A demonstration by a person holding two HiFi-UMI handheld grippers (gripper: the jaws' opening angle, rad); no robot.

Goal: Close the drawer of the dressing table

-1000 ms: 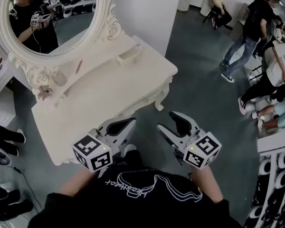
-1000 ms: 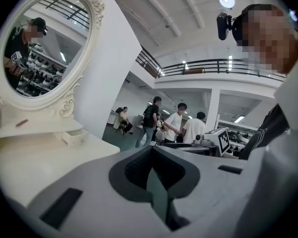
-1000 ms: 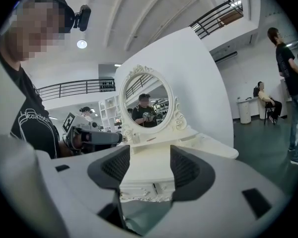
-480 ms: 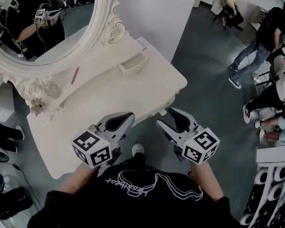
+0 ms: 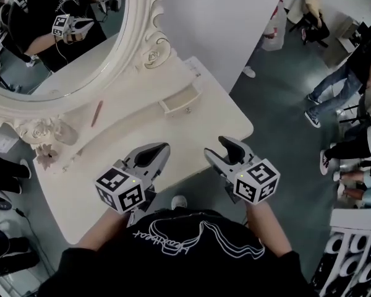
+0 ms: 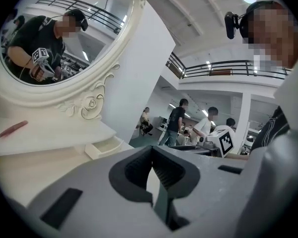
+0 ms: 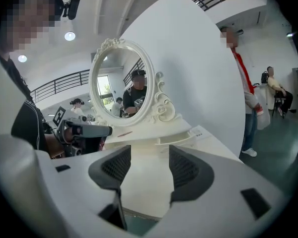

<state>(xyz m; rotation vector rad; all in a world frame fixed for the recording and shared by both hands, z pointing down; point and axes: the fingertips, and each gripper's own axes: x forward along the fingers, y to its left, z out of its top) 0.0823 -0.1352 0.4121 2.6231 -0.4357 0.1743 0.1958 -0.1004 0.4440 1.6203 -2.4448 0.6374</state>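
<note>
Drawer [image 5: 179, 104] sticks out open at far right corner of dressing table [image 5: 80, 184], so you hold both grippers over its near edge, likely to reach it: left gripper [image 5: 162, 148] jaws pressed together, right gripper [image 5: 217, 148] jaws spread, just narrowing, empty.

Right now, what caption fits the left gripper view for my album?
The shut left claw points toward the white dressing table, whose small drawer stands open near the mirror.

head view looks steeply down; both gripper views, seemingly near, share the dressing table [image 5: 195, 133].
</note>
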